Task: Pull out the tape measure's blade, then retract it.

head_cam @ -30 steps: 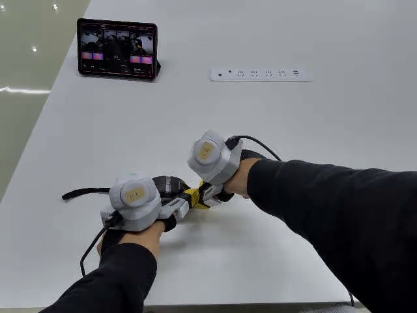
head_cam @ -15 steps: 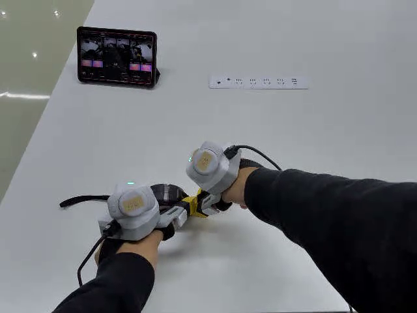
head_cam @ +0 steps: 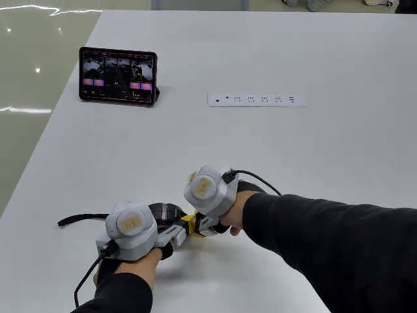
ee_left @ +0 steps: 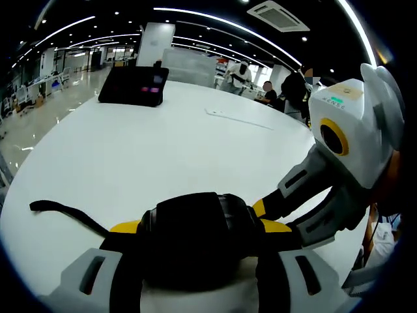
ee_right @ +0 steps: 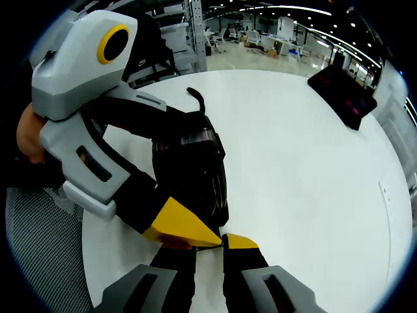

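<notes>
When I look through the head view, I see my left gripper and my right gripper close together near the front edge of the white table. The black tape measure sits on the table between them. Its black strap lies out to the left. A tablet and a white power strip are far back.

From the left gripper view, my jaws squeeze the tape measure from both sides. The right gripper shows at the right side.

From the right gripper view, my yellow-tipped jaws are pinched together right at the tape measure's edge. I cannot tell if they hold anything.
</notes>
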Demonstrator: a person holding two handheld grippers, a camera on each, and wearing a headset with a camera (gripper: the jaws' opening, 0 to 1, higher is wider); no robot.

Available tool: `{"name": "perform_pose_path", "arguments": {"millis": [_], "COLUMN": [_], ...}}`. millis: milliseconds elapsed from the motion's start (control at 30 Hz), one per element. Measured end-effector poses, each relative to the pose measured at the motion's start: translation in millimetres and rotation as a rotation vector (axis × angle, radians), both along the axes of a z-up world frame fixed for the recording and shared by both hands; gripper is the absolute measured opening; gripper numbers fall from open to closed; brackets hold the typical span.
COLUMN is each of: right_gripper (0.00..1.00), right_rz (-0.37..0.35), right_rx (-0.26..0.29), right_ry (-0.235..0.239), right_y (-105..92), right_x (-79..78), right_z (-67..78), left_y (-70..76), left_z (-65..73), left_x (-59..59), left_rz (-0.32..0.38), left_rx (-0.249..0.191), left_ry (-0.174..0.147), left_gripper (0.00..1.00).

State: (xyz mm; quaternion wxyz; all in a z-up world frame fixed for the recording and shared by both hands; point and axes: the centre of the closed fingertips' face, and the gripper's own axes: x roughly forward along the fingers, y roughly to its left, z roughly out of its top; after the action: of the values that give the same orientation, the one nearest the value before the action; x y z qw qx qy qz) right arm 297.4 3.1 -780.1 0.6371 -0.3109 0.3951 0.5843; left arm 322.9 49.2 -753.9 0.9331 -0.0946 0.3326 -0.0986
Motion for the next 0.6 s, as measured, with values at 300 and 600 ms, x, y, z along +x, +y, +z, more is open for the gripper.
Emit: {"name": "perform_pose_path", "arguments": {"millis": [300,600], "right_gripper": [0.15,0.15], "right_rz": [-0.034,-0.04], "right_rx": [0.024,0.052], "right_ry": [-0.014,-0.029], "right_y": [-2.5,-4.1], "right_x": [2.2,3.2], "right_z": [2.8,12.4], "left_y": [0.6,0.5], "left_z": [8.4,19.4], "left_x": [1.6,8.2], "left_rz": [-0.007,-0.023], "left_rx": [-0.003,0.001], "left_ry": [-0.02,-0.047], "left_gripper": [0.66,0.71]}}
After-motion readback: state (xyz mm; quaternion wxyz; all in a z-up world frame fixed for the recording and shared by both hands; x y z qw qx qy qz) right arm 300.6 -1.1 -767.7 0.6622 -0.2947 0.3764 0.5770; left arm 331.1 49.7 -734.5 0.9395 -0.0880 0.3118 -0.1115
